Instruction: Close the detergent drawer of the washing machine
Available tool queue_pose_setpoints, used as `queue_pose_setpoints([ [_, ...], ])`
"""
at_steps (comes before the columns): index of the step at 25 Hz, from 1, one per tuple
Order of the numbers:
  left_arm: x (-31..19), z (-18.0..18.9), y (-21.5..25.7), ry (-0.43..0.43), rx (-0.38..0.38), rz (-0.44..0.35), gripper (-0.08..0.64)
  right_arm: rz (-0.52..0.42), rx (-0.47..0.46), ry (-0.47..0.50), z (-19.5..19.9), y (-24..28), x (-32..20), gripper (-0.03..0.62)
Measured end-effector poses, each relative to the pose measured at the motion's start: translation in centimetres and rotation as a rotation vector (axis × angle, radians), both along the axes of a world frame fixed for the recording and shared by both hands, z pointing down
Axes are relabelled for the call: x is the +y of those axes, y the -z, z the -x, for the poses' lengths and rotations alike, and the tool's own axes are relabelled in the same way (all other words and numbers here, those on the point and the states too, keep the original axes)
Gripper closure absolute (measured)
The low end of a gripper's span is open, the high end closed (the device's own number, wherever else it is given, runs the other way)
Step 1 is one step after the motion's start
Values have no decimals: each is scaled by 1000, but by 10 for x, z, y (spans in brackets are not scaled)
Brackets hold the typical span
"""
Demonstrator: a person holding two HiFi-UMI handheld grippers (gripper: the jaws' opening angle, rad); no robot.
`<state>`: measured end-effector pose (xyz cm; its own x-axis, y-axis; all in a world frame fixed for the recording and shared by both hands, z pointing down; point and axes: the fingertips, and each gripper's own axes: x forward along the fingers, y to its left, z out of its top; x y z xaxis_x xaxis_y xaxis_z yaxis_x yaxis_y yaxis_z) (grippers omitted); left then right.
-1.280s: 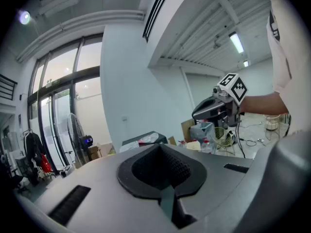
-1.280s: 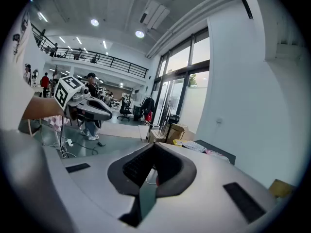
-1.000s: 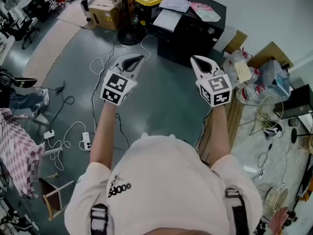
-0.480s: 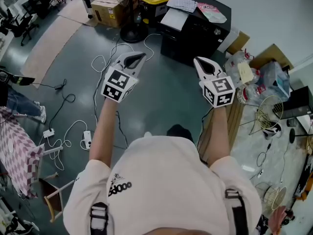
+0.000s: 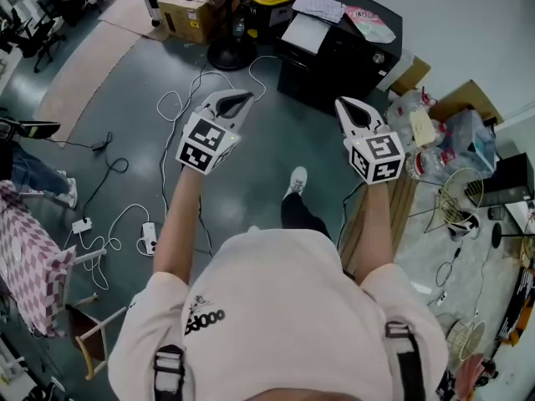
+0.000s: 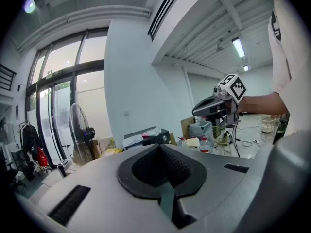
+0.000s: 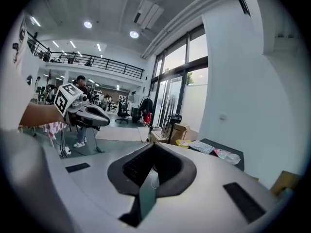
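nearest, the person's two forearms reach forward, roughly parallel, each hand carrying its tool almost level with a slight downward tip. the left tongs (image 5: 244, 98) are closed tight with nothing between them. the right tongs (image 5: 343, 104) are likewise pressed together and empty. each gripper view shows the dark pads meeting on a thin seam. below and between the arms a white shoe (image 5: 295, 180) shows on the grey floor (image 5: 276, 149), with white cables (image 5: 180, 107) looping off to the left. beyond the tips stands a black cabinet (image 5: 334, 65) with papers (image 5: 305, 30) on its top. it sits a little right of centre, so the right hand lies nearer to it. no washing machine or detergent drawer can be picked out in any view, and whether that black unit is the machine cannot be told. judging from this, the drawer lies somewhere ahead, well apart from both tongs. its sliding axis is unknown, and an approach must come before any push.
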<state>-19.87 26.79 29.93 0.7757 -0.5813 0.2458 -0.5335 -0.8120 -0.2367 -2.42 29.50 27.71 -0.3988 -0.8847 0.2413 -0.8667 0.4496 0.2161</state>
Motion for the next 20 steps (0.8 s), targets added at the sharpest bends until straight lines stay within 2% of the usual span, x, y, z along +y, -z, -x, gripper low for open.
queue_pose_setpoints([
  [6,-45,-2,-5,29,4,20,543,-7,-48,8,-15,-5,-52,595],
  [11,-96,-12,-6,71,-9,34,543,-4,-129,27,-35,-2,-108,595],
  [20,-215,-87,-4,104,-37,47,543,18,-90,65,-114,-14,-222,595],
])
